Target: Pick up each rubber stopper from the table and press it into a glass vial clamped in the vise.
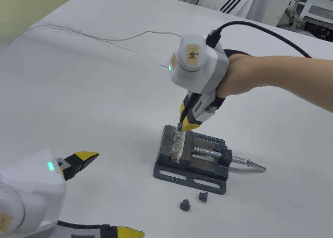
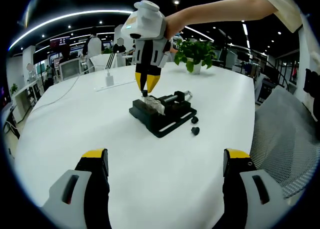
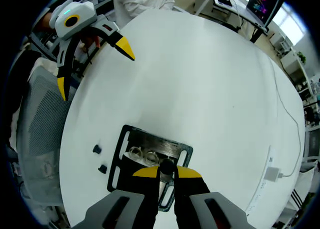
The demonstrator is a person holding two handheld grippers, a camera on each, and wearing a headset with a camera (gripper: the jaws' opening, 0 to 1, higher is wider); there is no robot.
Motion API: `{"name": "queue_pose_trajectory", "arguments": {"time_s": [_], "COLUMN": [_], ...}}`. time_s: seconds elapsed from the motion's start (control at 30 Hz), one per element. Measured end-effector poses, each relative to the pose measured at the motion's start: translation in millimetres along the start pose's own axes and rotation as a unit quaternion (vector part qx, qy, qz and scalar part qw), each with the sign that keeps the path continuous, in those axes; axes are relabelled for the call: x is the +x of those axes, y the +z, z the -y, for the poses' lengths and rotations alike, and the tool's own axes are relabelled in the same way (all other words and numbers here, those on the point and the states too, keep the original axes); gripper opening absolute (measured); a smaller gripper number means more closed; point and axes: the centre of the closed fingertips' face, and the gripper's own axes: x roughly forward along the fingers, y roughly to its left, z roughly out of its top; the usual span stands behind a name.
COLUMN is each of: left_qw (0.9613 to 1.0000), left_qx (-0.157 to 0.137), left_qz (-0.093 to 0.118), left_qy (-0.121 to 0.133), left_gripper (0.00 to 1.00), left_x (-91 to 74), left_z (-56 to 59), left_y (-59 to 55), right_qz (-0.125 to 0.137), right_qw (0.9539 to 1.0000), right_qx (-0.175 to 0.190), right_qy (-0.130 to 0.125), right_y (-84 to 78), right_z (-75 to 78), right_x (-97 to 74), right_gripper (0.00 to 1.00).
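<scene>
A dark vise (image 1: 208,168) (image 2: 165,123) (image 3: 121,154) sits on the white table and clamps several glass vials (image 1: 178,145) (image 2: 153,103) (image 3: 141,153). My right gripper (image 1: 183,126) (image 2: 146,91) (image 3: 167,173) points down over the vials, shut on a dark rubber stopper (image 1: 179,126) (image 3: 167,166) that rests at a vial's mouth. Two loose stoppers (image 1: 184,205) (image 1: 203,196) (image 2: 195,131) (image 3: 96,149) lie on the table beside the vise. My left gripper (image 1: 118,193) (image 2: 165,161) (image 3: 96,76) hovers open, well short of the vise, with nothing between its jaws.
A thin white cable (image 1: 104,39) runs across the far table to a white adapter (image 3: 271,174). The vise's screw handle (image 1: 248,164) sticks out sideways. A mesh chair (image 2: 285,134) stands at the table's edge, and a potted plant (image 2: 195,51) sits at the far side.
</scene>
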Motion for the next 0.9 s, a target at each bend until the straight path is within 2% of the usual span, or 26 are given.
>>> {"name": "queue_pose_trajectory", "arguments": {"time_s": [0.07, 0.23, 0.37, 0.47, 0.63, 0.73, 0.77, 0.87, 0.9], "left_qw": [1.0000, 1.0000, 1.0000, 1.0000, 1.0000, 1.0000, 1.0000, 1.0000, 1.0000], "left_qx": [-0.001, 0.002, 0.001, 0.001, 0.001, 0.002, 0.002, 0.000, 0.001], "left_qz": [0.002, 0.005, 0.007, 0.007, 0.006, 0.006, 0.006, 0.006, 0.007], "left_qy": [0.002, 0.002, 0.001, -0.001, -0.004, -0.005, -0.005, -0.006, -0.007], "left_gripper": [0.95, 0.95, 0.95, 0.95, 0.94, 0.94, 0.94, 0.94, 0.94], "left_x": [0.1, 1.4, 2.7, 3.9, 4.9, 5.1, 5.2, 5.7, 5.9], "left_z": [-0.6, -0.3, 1.0, 2.7, 4.1, 4.5, 4.4, 5.1, 5.8], "left_y": [1.1, 4.4, 5.6, 5.3, 4.7, 4.6, 4.5, 4.3, 4.4], "right_qz": [0.004, 0.016, 0.031, 0.034, 0.018, 0.004, -0.001, -0.005, -0.007], "right_qw": [0.9998, 0.9989, 0.9960, 0.9943, 0.9923, 0.9895, 0.9866, 0.9858, 0.9872], "right_qx": [0.020, 0.043, 0.082, 0.099, 0.119, 0.142, 0.161, 0.164, 0.155], "right_qy": [-0.003, -0.009, -0.018, -0.024, -0.028, -0.027, -0.028, -0.035, -0.038], "right_y": [-0.6, -1.6, -2.3, -3.3, -1.2, -1.2, -1.8, -0.6, -0.5], "right_z": [0.4, 0.4, 0.4, 3.6, 7.0, 7.5, 6.1, 3.5, 2.2], "right_x": [0.0, -0.4, -0.4, 0.1, 2.0, 2.6, 2.4, 2.7, 2.5], "right_gripper": [0.05, 0.05, 0.05, 0.04, 0.05, 0.05, 0.05, 0.05, 0.05]}}
